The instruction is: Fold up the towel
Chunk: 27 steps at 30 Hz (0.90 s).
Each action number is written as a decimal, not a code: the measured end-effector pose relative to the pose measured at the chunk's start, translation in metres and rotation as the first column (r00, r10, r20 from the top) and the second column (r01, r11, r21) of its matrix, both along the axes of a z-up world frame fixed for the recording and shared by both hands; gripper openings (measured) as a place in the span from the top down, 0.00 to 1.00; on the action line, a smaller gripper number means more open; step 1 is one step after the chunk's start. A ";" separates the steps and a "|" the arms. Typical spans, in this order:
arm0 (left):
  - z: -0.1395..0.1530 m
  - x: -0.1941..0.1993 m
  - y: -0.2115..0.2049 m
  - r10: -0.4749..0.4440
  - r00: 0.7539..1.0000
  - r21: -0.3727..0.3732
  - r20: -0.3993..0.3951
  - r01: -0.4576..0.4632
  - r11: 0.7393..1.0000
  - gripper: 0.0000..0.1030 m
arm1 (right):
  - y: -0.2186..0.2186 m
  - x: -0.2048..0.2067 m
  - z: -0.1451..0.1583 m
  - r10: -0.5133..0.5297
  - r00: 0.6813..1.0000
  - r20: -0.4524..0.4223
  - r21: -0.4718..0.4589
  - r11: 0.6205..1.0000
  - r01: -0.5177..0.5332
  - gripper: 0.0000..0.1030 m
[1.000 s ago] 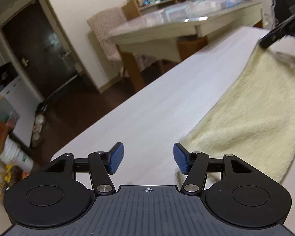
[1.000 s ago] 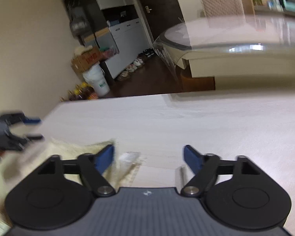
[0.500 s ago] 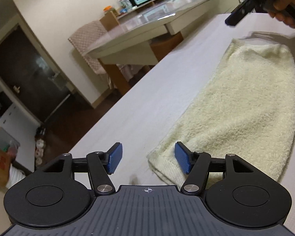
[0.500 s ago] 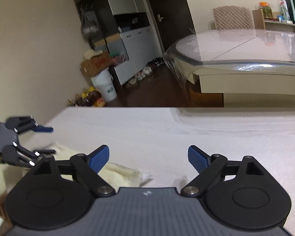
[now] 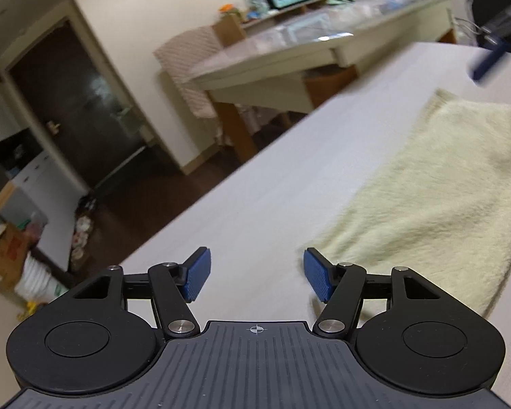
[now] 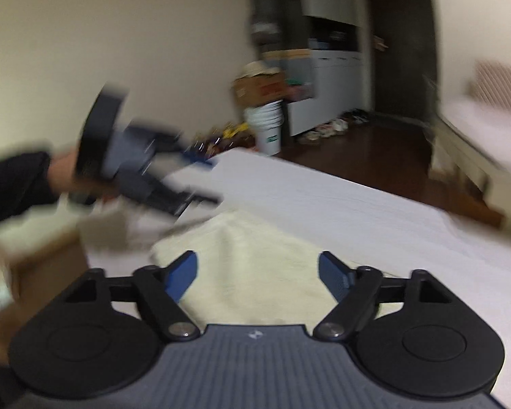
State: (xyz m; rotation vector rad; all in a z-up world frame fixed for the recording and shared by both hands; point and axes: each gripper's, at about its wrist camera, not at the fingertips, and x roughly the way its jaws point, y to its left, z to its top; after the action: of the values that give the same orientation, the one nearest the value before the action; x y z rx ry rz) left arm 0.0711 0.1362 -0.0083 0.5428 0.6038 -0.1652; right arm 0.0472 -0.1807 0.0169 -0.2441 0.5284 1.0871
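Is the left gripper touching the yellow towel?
Cannot tell. In the left wrist view the left gripper is open over bare table, but one blue finger overlaps the towel corner, so no clear gap or contact shows.

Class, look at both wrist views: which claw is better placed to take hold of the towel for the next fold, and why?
Probably the right claw: the towel lies directly between its closing, not yet gripping fingers. The left claw is open over bare table, with the towel's corner just beside one finger.
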 end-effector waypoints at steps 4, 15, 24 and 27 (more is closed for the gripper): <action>0.009 -0.009 0.012 0.013 1.000 0.006 0.022 -0.013 1.000 0.30 | 0.060 -0.044 -0.007 0.096 0.987 0.131 -0.123 0.989 -0.080 0.53; 0.010 -0.031 0.035 -0.003 0.998 -0.060 0.062 0.007 0.998 0.20 | 0.151 -0.076 -0.036 0.186 0.917 0.353 -0.390 0.920 -0.036 0.67; 0.009 -0.039 0.050 -0.013 0.998 -0.102 0.069 0.020 0.995 0.17 | 0.171 -0.076 -0.060 0.284 0.838 0.465 -0.502 0.865 -0.014 0.90; 0.010 -0.049 0.053 -0.081 0.994 -0.099 0.068 0.088 0.991 0.17 | 0.167 -0.066 -0.061 0.280 0.858 0.430 -0.469 0.882 -0.052 0.93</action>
State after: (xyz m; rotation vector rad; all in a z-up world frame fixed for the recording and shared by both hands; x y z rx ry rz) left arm 0.0224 0.1892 0.0014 0.4732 0.5075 -0.2567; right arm -0.0191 -0.0138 -0.0437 -0.9641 0.2895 1.0142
